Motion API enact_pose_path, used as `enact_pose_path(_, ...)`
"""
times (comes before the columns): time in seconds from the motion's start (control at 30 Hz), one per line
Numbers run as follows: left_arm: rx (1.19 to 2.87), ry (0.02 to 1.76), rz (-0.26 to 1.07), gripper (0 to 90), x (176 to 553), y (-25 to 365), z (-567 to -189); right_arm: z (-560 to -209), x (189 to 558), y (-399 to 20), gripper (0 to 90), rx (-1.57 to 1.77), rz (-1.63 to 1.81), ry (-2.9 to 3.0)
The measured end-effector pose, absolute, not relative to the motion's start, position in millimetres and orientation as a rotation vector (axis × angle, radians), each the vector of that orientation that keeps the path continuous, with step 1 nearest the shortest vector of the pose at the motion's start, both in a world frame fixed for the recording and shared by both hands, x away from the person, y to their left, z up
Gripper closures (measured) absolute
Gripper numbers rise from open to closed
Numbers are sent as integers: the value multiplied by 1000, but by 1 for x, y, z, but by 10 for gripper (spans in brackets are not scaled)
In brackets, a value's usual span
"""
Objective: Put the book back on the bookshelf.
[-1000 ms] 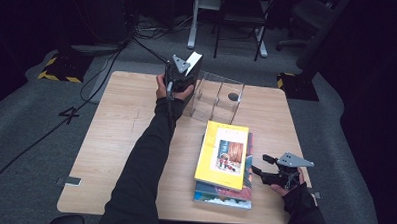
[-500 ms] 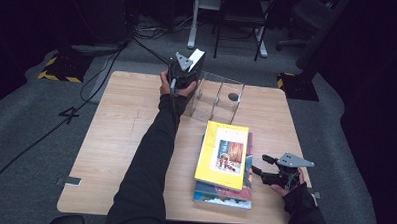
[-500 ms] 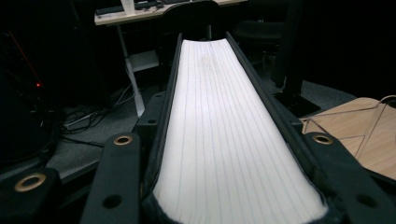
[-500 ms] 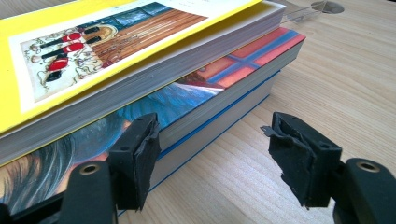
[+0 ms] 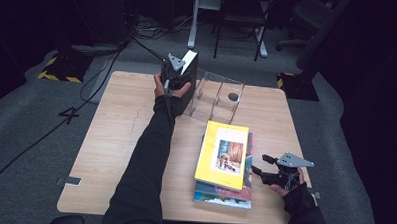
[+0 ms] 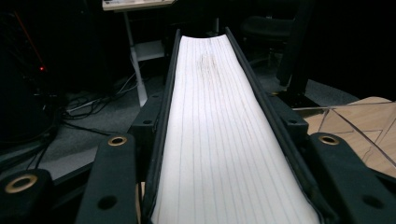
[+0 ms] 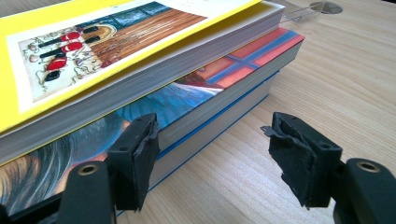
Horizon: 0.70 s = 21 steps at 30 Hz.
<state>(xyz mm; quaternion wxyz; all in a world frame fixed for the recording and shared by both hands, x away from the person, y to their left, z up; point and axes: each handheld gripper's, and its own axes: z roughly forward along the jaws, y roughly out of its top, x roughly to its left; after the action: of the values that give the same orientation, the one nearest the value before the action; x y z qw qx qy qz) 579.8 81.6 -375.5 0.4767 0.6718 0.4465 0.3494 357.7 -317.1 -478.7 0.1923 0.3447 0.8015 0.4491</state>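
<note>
Now shelving black book

Left claw (image 5: 180, 74) clamps the black book (image 6: 224, 130) at the clear rack (image 5: 214, 95), jaws just easing wider; right claw (image 7: 212, 154) apart beside the book stack (image 5: 223, 165) on the table (image 5: 120, 134).

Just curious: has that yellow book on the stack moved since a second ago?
No. The yellow book lies on the stack, same place against the table edge.

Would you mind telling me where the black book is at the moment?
In the high view, the black book stands upright at the table's far side, between the left tool's jaws, at the left end of the clear acrylic rack.
</note>
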Motion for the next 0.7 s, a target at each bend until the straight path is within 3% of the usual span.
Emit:
enact_pose_path(0.4, 1645, 1085, 871, 461, 573, 83, -367, -478, 357, -316, 334, 957, 1243, 2249)
enact_pose_path(0.7, 1670, 1053, 859, 376, 550, 97, -364, -476, 356, -315, 331, 952, 1228, 2252)
